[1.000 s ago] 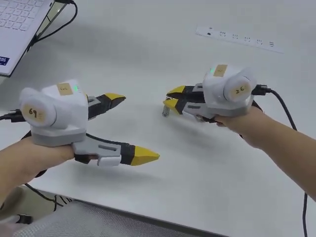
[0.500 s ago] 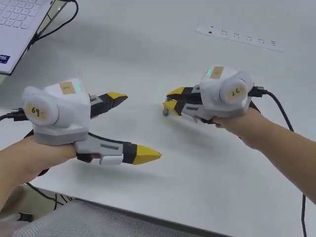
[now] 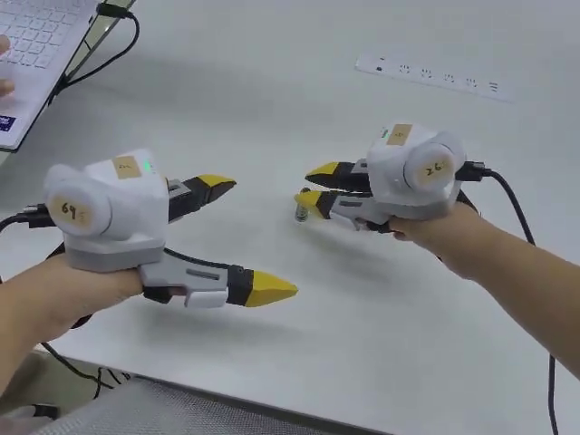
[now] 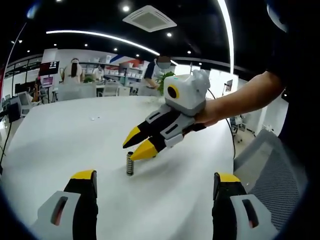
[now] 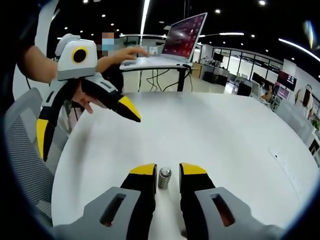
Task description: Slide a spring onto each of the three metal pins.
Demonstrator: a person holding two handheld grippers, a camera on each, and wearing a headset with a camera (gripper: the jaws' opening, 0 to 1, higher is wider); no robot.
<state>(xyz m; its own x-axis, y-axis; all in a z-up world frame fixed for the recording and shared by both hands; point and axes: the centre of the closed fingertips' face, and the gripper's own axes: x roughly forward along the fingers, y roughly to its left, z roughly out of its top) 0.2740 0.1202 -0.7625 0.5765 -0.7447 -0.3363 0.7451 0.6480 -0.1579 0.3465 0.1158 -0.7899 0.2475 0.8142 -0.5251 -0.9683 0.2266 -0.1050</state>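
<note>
- Table: white and flat, lies under both grippers and carries everything below.
- Laptop: sits open at the far left corner in the head view, with a dark cable curling off its right edge. Stands behind the left gripper in the right gripper view, with a person's hand on its keyboard.
- Left gripper: held in a hand at the near left, points right across the table. Shows its jaws spread wide with nothing between them, and the yellow tips stand far apart in its own view. Comes into the right gripper view from the left.
- Right gripper: held in a hand at the right, points left toward the other gripper. Has its jaws drawn close but not pressed together. Flanks the spring with its two tips in its own view, a thin gap showing on each side. Hangs just above the spring in the left gripper view.
- Power strip: white, lies at the far edge, well apart from both grippers.
- Spring: small, stands upright on the table just beside the right gripper's lower tip, well apart from the left gripper. Too small to tell whether a pin runs through it.
</note>
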